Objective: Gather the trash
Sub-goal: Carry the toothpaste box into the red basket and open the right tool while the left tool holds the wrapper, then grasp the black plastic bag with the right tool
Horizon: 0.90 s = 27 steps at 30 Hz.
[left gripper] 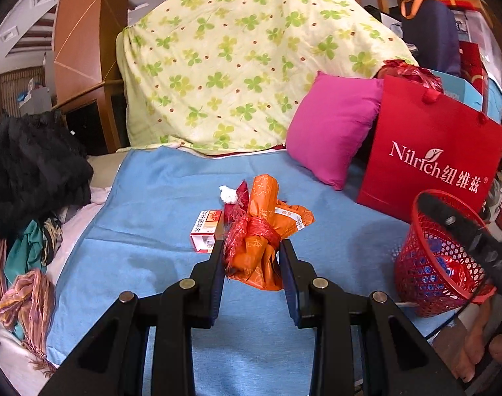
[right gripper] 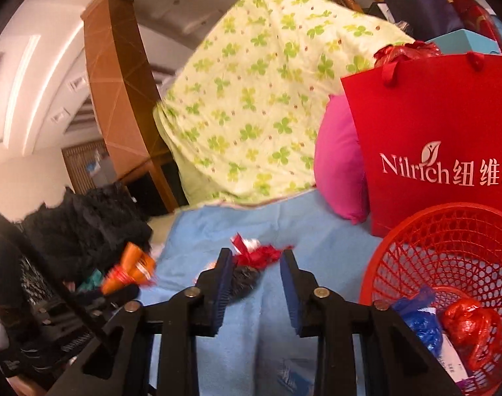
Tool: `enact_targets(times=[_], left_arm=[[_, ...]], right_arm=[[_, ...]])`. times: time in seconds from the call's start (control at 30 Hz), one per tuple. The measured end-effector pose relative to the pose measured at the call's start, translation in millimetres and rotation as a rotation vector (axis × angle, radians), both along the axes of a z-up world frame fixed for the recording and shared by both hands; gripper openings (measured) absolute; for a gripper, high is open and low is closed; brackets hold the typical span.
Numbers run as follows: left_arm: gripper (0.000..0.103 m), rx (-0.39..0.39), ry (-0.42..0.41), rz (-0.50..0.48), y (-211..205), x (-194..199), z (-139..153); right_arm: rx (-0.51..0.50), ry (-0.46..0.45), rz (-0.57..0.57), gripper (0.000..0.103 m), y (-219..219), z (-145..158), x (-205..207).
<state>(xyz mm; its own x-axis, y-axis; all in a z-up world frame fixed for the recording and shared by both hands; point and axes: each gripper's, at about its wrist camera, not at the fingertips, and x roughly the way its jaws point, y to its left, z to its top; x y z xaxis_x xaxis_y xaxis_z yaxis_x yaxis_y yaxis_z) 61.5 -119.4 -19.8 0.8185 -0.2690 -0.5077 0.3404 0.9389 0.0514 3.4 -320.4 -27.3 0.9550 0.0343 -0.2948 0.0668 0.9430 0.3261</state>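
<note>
Left claw point(left gripper: 251, 247) and right claw point(right gripper: 255, 257) both clamped.

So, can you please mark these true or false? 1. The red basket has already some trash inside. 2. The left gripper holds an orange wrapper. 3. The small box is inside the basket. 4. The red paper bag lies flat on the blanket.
1. True. The red basket has a blue bag and a red bag in it.
2. True. The left gripper is closed on the orange wrapper.
3. False. The small box lies on the blue blanket, outside the basket.
4. False. The red paper bag stands upright beside the pink pillow.
</note>
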Motion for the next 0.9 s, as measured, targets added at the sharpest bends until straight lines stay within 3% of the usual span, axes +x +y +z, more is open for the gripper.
enact_targets(times=[0.07, 0.13, 0.23, 0.43, 0.47, 0.5, 0.57, 0.67, 0.8, 0.9], left_arm=[[0.034, 0.008, 0.006, -0.002, -2.4, 3.6, -7.5], [0.034, -0.001, 0.067, 0.015, 1.4, 11.4, -18.8], [0.034, -0.016, 0.112, 0.031, 9.3, 16.3, -31.2], [0.034, -0.012, 0.098, 0.067, 29.2, 24.4, -35.7], [0.034, -0.013, 0.097, 0.078, 35.3, 27.1, -37.3], [0.034, -0.013, 0.1, 0.085, 39.7, 29.2, -38.9], [0.034, -0.017, 0.111, 0.103, 50.2, 35.6, -44.5], [0.034, -0.041, 0.115, 0.131, 67.8, 47.9, -53.5], [0.034, -0.046, 0.095, 0.134, 81.6, 63.0, -64.6], [0.034, -0.061, 0.085, 0.127, 90.9, 75.3, -73.0]], right_arm=[[0.016, 0.08, 0.008, 0.031, -3.7, -10.9, 14.1], [0.054, 0.123, 0.034, 0.031, -7.3, -17.5, 23.1], [0.1, 0.098, 0.106, 0.031, -6.5, -14.8, 25.2], [0.083, 0.122, 0.175, 0.034, 3.4, -21.5, 30.6], [0.096, 0.132, 0.17, 0.038, 1.7, -24.7, 32.6], [0.114, 0.143, 0.167, 0.055, 1.0, -28.0, 33.4], [0.166, 0.154, 0.167, 0.074, -0.4, -33.0, 36.9], [0.184, 0.158, 0.179, 0.072, 4.2, -37.7, 48.9], [0.181, 0.244, 0.205, 0.056, 19.6, -50.9, 83.0], [0.192, 0.305, 0.22, 0.055, 31.3, -64.6, 119.5]])
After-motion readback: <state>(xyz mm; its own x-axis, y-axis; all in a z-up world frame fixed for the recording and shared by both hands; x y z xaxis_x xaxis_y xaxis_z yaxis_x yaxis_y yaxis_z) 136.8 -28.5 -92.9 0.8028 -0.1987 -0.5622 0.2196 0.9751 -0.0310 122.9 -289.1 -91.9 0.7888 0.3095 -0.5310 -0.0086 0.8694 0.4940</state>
